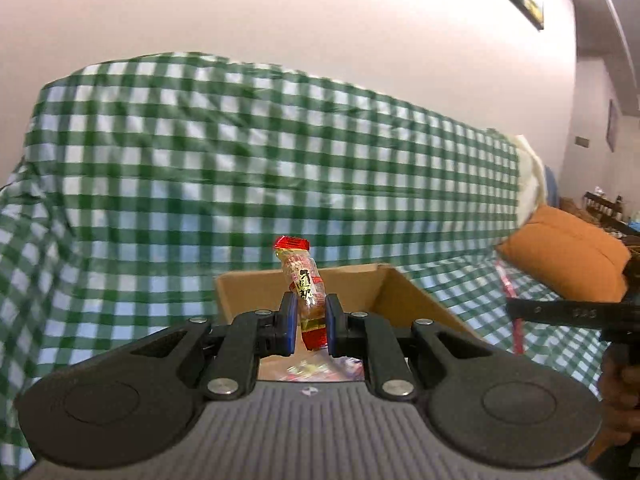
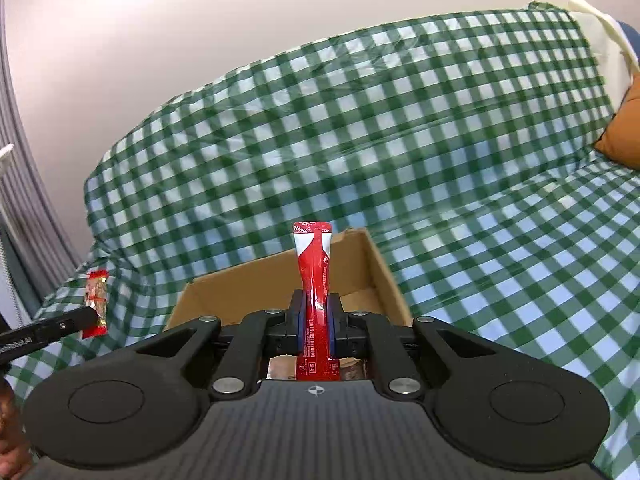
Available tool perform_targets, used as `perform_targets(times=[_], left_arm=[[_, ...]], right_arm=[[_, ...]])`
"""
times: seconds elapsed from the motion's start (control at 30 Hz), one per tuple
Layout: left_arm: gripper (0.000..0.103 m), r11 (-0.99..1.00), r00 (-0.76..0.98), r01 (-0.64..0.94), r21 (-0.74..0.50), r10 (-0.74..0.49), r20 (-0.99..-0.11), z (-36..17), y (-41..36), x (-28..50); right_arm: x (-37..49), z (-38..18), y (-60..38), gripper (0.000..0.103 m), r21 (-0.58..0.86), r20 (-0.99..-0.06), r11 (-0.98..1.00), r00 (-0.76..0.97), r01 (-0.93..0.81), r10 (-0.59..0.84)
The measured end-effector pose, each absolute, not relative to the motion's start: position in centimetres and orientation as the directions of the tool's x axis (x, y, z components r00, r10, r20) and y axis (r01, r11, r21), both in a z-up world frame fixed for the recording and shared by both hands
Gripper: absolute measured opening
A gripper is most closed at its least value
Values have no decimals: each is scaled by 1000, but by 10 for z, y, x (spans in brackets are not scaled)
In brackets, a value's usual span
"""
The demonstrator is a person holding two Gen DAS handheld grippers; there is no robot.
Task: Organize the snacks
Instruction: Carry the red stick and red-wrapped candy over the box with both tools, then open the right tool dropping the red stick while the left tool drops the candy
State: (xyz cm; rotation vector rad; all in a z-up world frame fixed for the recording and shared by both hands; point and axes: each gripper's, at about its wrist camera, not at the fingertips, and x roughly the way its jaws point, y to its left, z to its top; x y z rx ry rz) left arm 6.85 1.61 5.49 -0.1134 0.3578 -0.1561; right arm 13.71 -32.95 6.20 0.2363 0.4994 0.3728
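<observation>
The left gripper [image 1: 311, 316] is squeezing a small snack pack [image 1: 306, 288] between its blue pads [image 1: 291, 320]. The pack is see-through in the middle, with light brown bits inside, and it has shiny red ends and dark writing on a label. It is standing almost straight up, leaning a little to the left, just in front of a brown cardboard box [image 1: 404, 300].

The right gripper [image 2: 316, 326] is pinching a long, thin red snack stick [image 2: 314, 292]. The stick is shiny red with a white patch near its flat top, and small white writing is running along it. It is pointing up, in front of the same cardboard box [image 2: 380, 276], which is open at the top. Some shiny wrappers [image 1: 320, 370] are lying low in the box, but they are too blurry to name.

The box is sitting on a sofa under a green and white checked cloth [image 2: 400, 140]. An orange cushion [image 1: 568, 256] is resting on the right side.
</observation>
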Motion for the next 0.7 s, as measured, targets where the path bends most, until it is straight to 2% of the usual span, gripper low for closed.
perform_targets(times=[0.33,0.7], left_arm=[[15,972,910,202,-123,-233,-342,44,-6,79],[15,968,907,215,-126,-246,-342,43,-10,82]], right_arm=[[136,60,-302,11,190,-424,916,811,-354,402],[137,57,-278,11,179,-427,910,804,-373,413]])
